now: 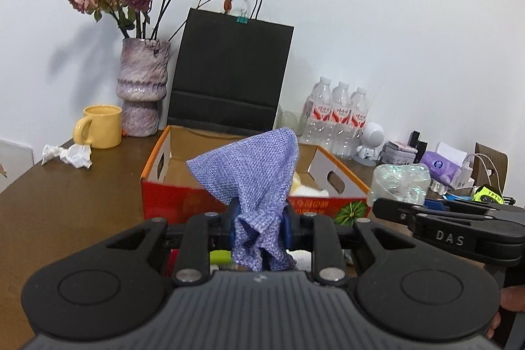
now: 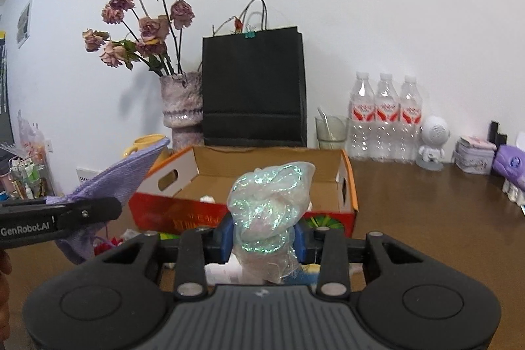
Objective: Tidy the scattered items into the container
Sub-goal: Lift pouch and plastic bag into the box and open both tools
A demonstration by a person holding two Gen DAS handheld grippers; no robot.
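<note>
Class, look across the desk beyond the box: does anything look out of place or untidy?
Yes. Crumpled white tissue lies loose on the table beside the yellow mug, left of the cardboard box. It looks like discarded litter.

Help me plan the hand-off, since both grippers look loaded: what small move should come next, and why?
Probably carry both forward over the open cardboard box before releasing. The left gripper pinches the purple cloth pouch, the right gripper the iridescent bundle, and both loads are short of the box's near wall.
</note>
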